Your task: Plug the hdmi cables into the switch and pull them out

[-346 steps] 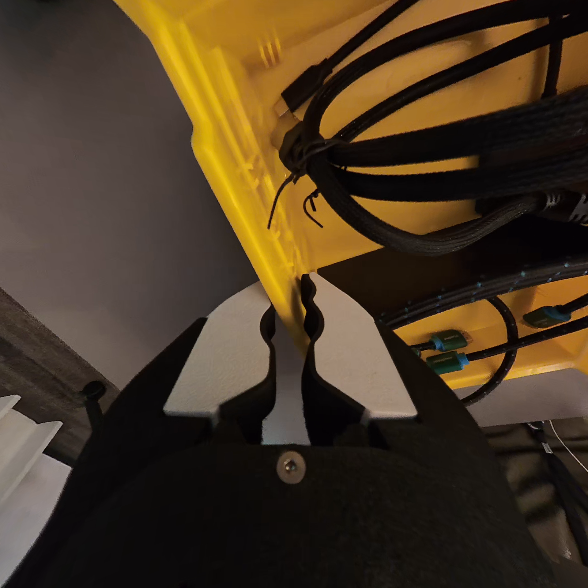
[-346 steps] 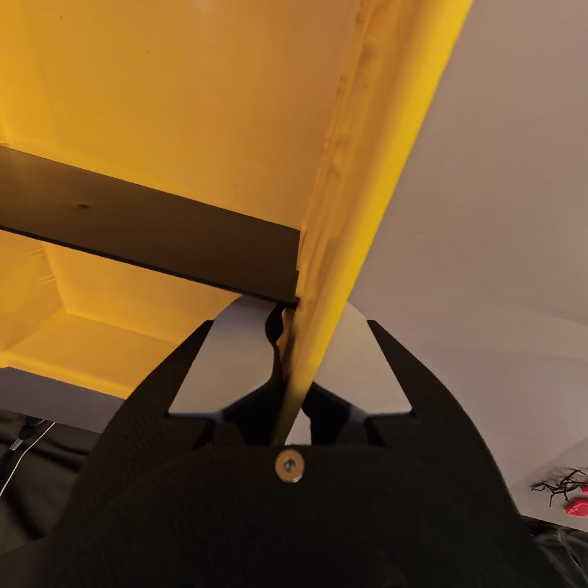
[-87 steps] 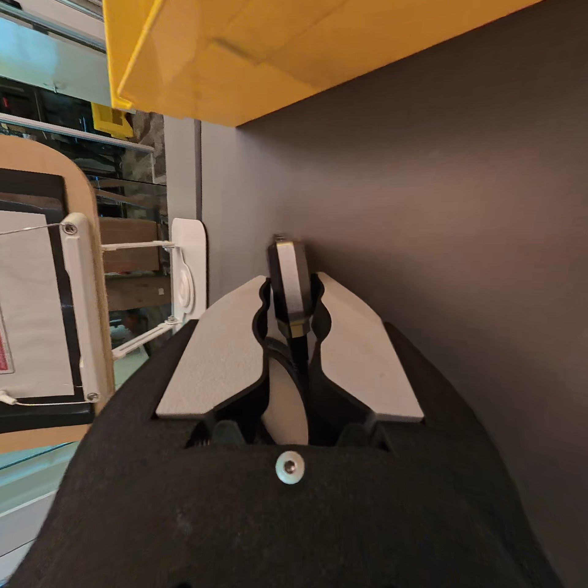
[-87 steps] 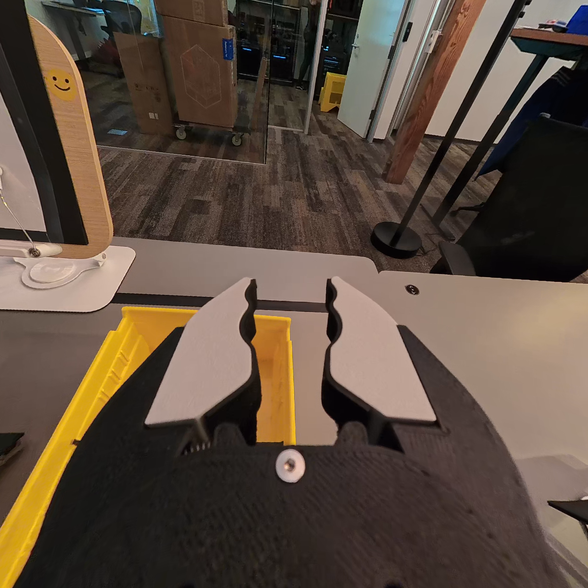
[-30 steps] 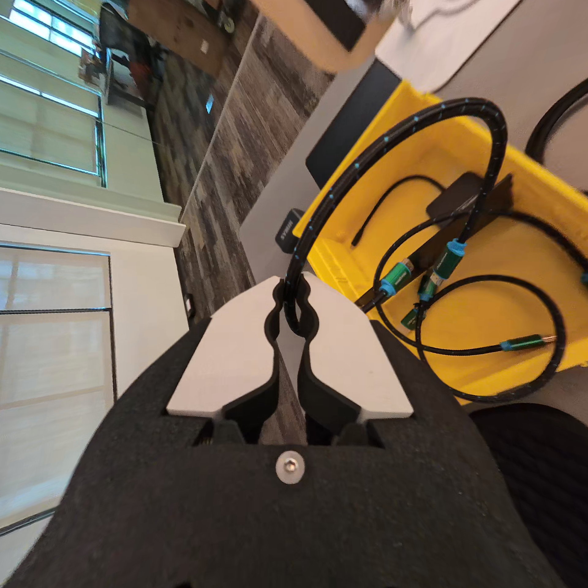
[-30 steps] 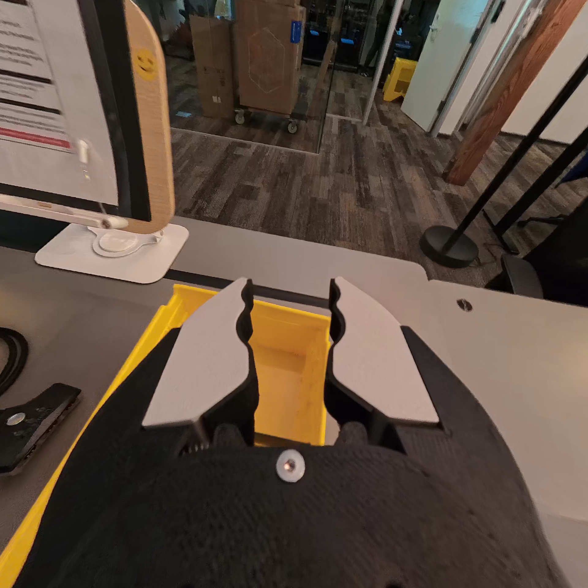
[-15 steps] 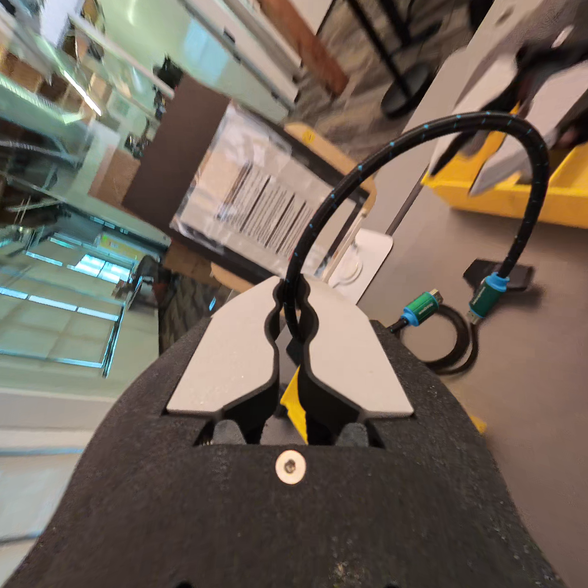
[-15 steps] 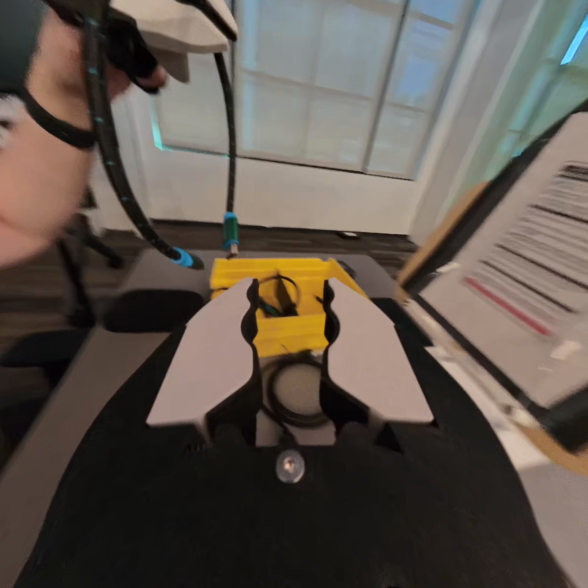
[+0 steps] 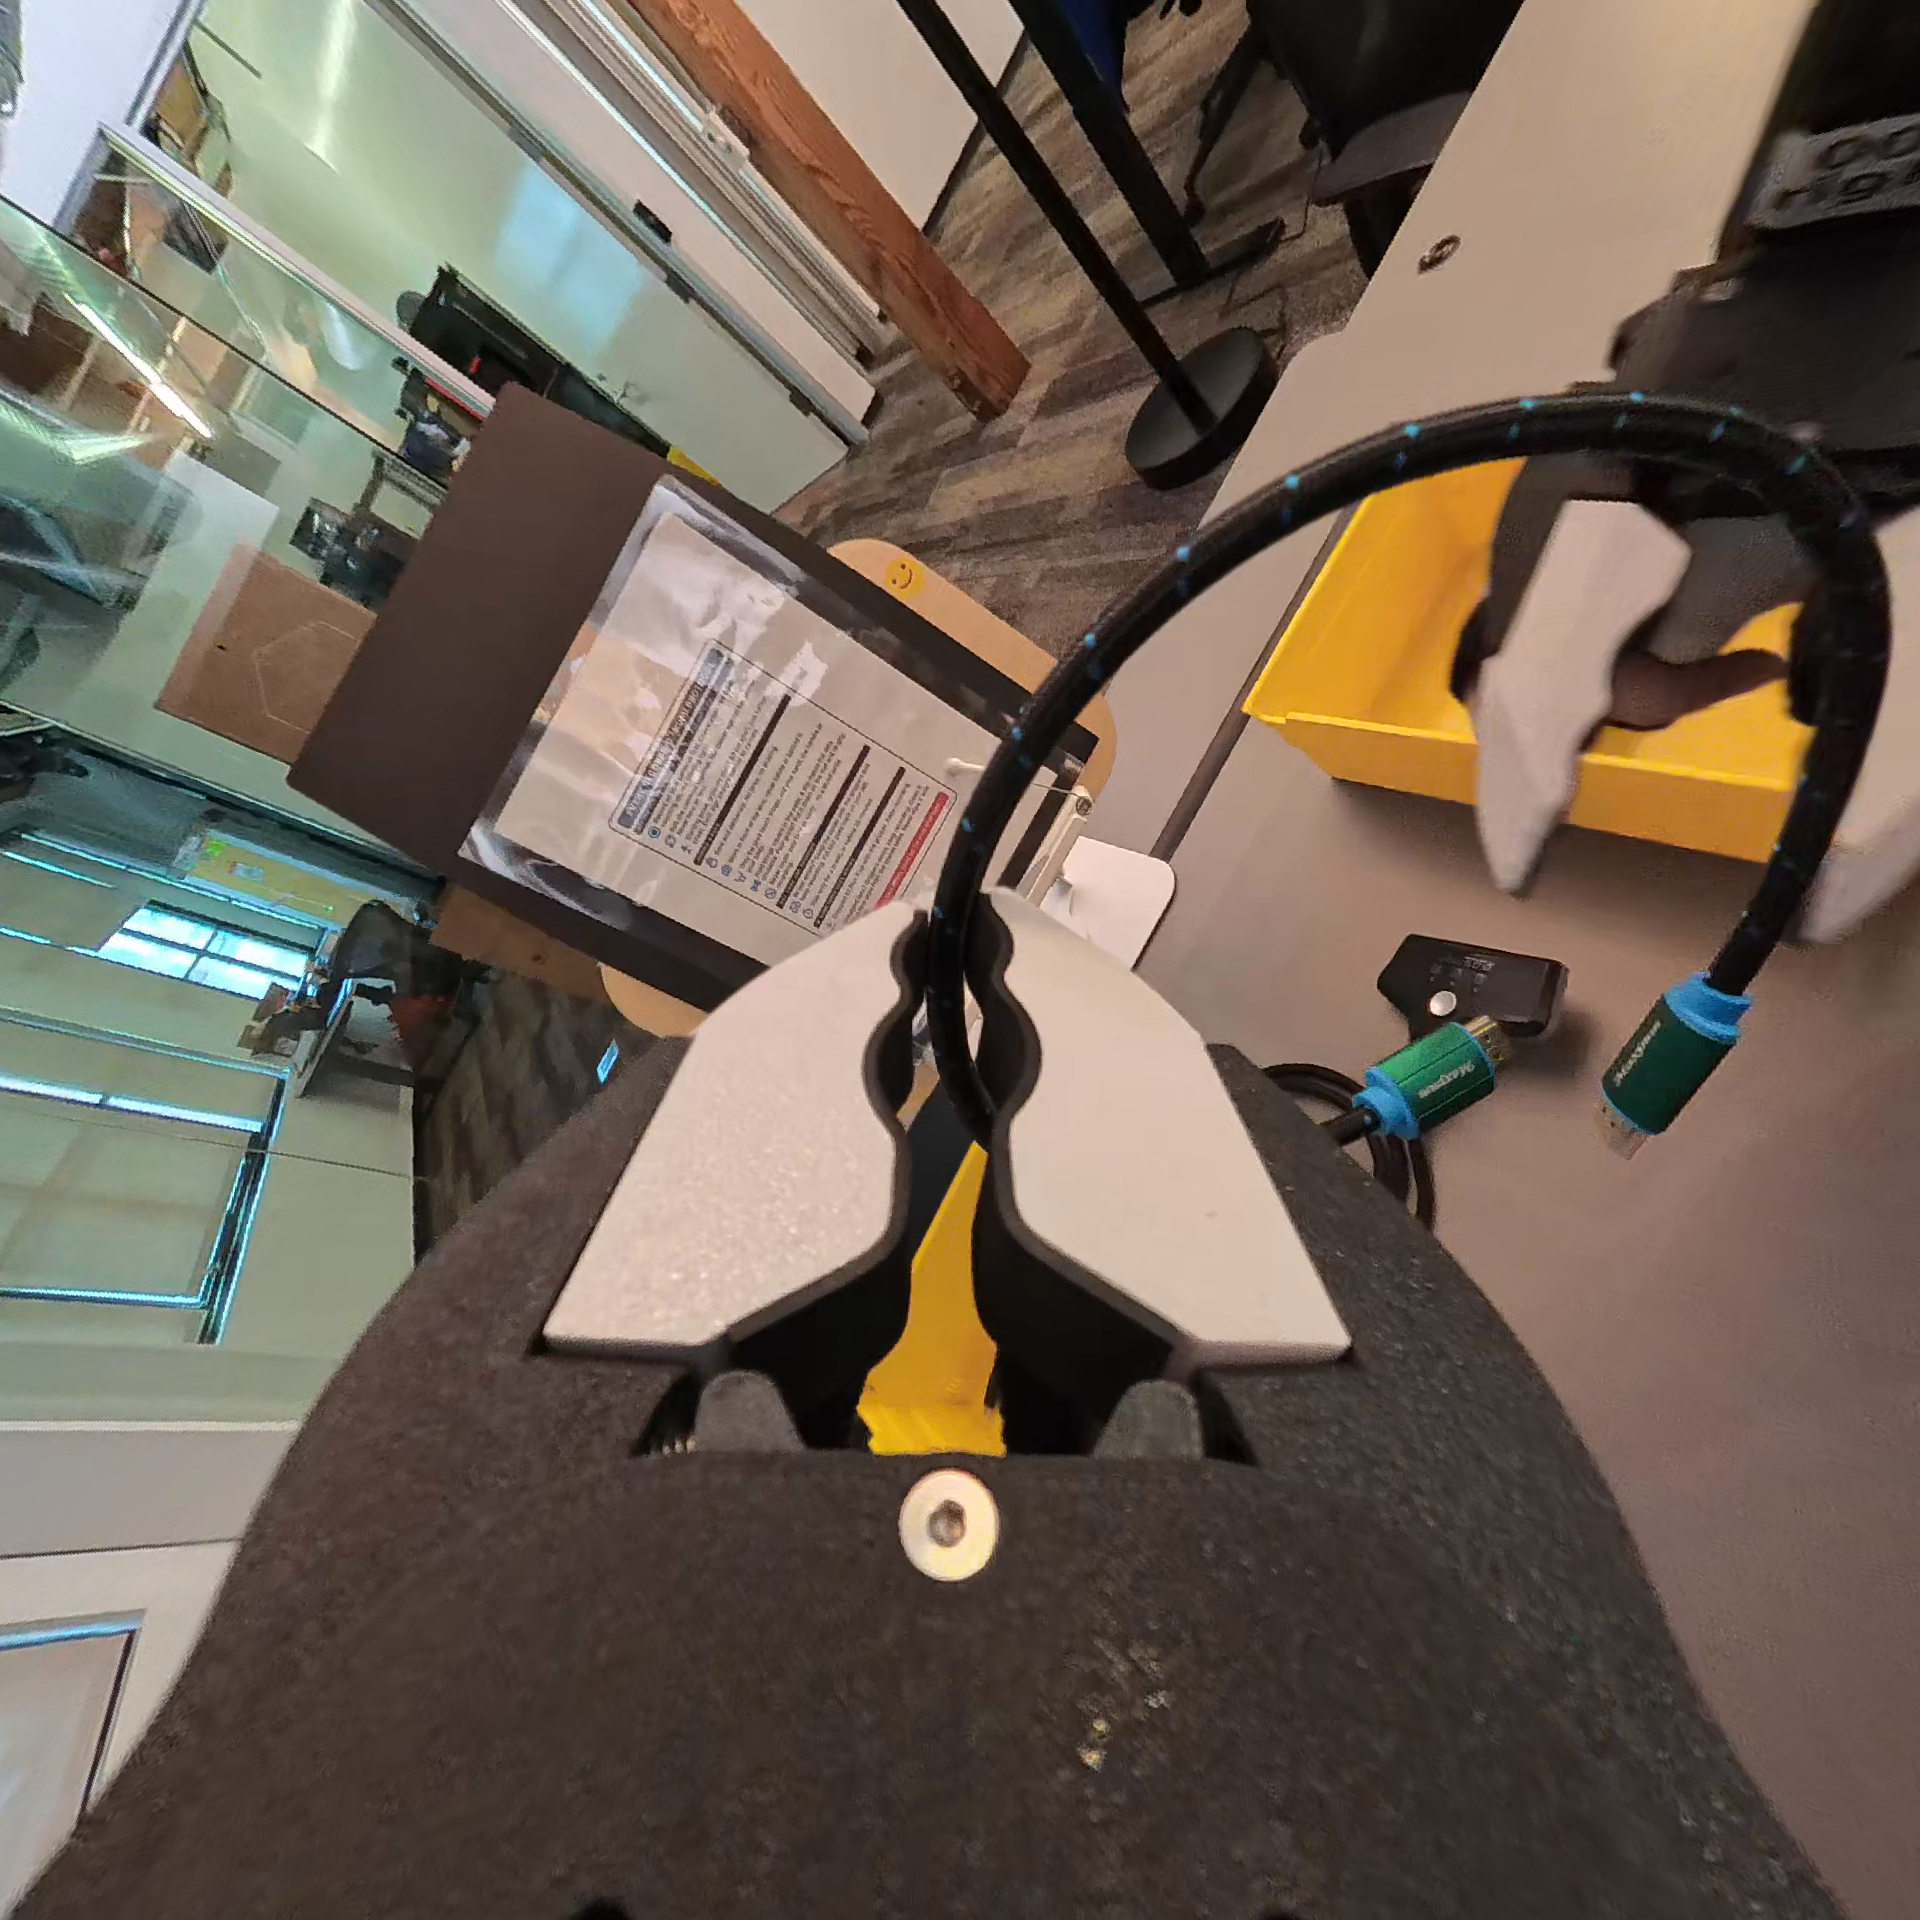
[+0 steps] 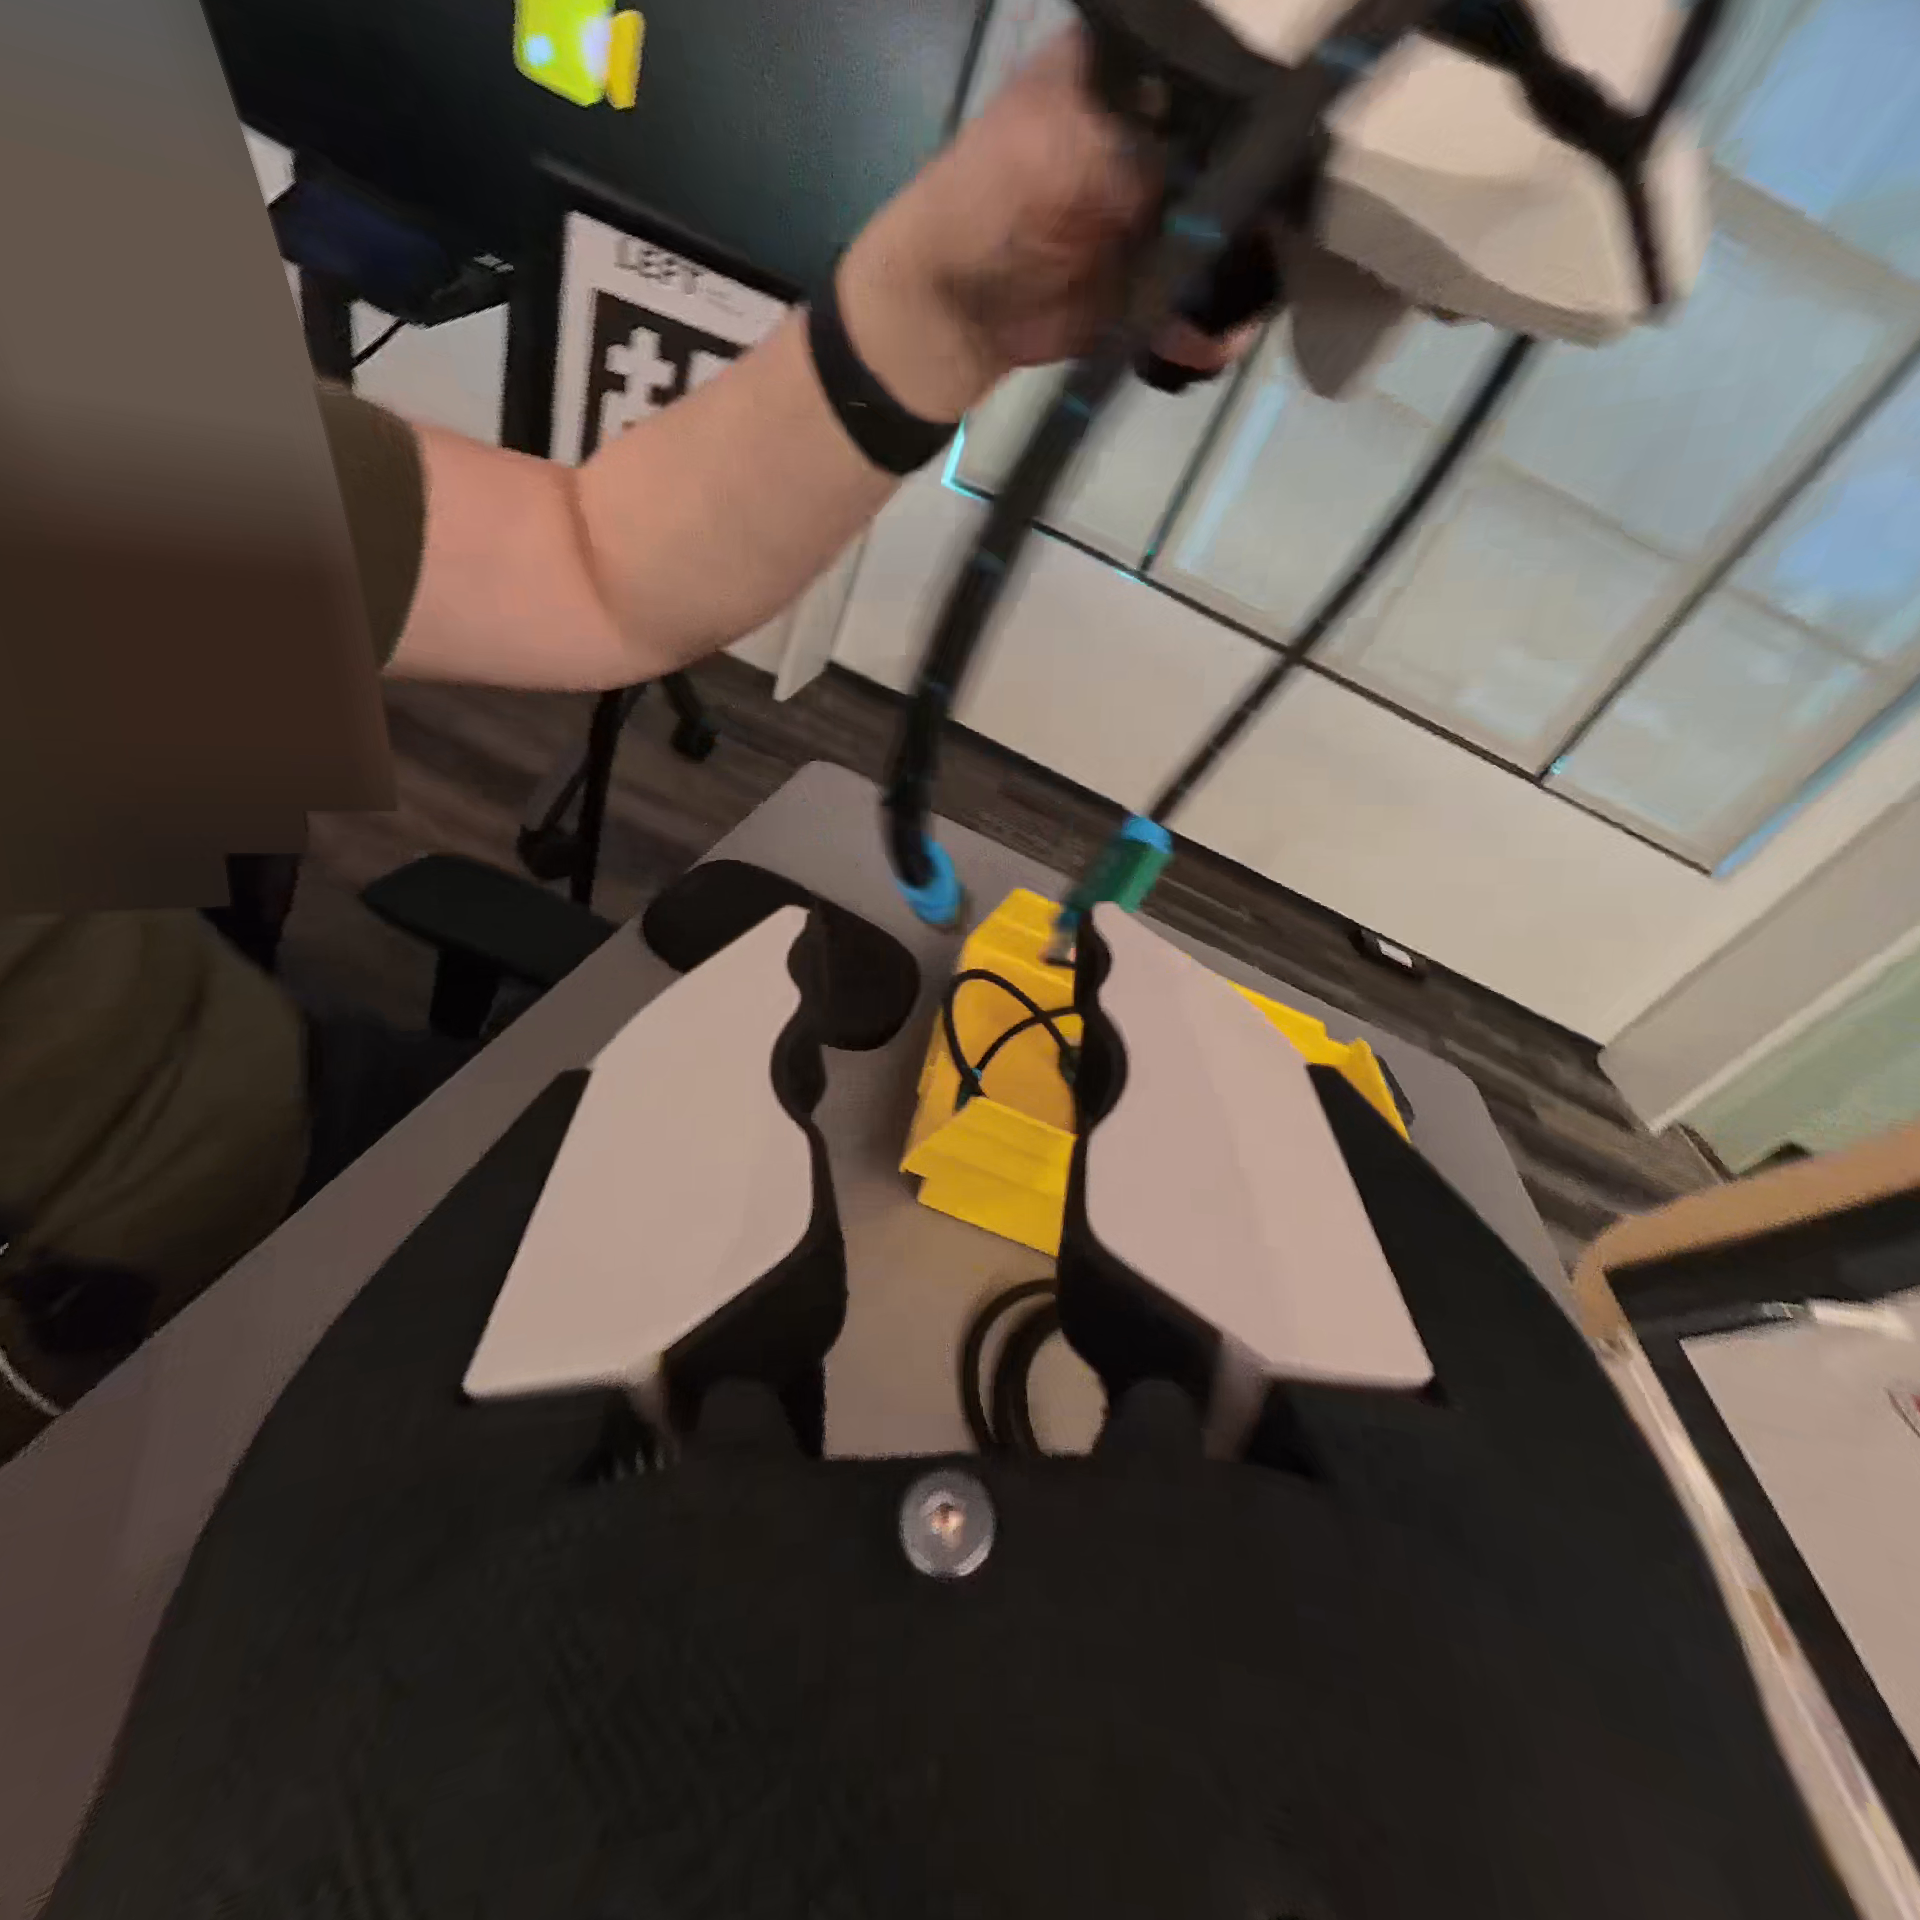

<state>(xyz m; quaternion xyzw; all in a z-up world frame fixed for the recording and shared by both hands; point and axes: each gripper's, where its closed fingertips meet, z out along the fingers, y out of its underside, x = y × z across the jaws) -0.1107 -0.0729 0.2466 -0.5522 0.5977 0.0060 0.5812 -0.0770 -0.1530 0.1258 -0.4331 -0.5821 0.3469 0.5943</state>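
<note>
Each hand-held gripper (image 9: 961, 940) has a black textured body, pale grey wavy-edged fingers (image 10: 665, 1174) and one silver screw (image 9: 948, 1525)

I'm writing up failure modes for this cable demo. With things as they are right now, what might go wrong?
1. The left tongs pinch the braided cable mid-length, so its green plug dangles free and may be hard to aim at the switch.
2. The small switch lies loose on the grey desk; pushing a plug in may slide it unless the open right tongs steady it.

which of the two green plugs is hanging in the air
The right-hand plug, dangling from the braided cable clamped in the left claw. The other plug lies on the table by the switch.
</note>
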